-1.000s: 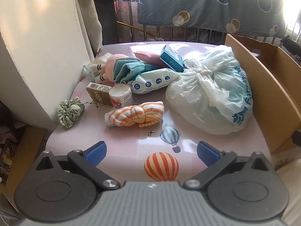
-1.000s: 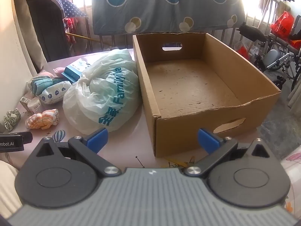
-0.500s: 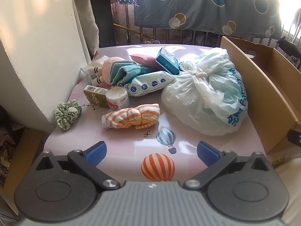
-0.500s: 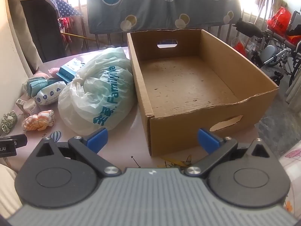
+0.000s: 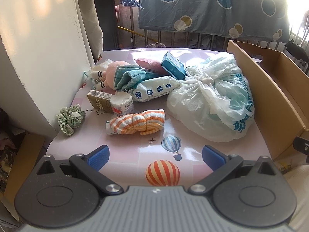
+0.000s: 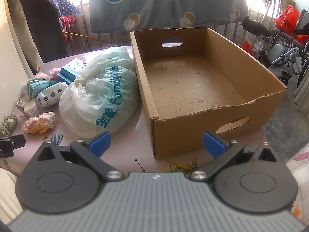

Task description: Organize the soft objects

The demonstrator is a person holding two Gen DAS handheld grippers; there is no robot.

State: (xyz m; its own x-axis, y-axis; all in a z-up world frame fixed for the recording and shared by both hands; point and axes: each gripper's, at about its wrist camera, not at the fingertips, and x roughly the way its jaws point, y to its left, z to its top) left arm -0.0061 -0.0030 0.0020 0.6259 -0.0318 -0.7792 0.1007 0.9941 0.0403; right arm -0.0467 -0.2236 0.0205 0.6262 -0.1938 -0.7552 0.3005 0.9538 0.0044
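Since a moment ago the left gripper (image 5: 155, 155) has been drawn slightly nearer the striped cloth bundle (image 5: 136, 122); a first pick is judged imminent; both it and the right gripper (image 6: 156, 142) are spread wide, nothing held; the cardboard box (image 6: 193, 85) is seen bare inside; the knotted plastic bag (image 6: 100, 94), contents unclear, is pressed against its wall.

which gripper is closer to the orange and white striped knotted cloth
Left. The left gripper faces the orange and white striped knotted cloth straight ahead; the right gripper sits off to its right, before the cardboard box.
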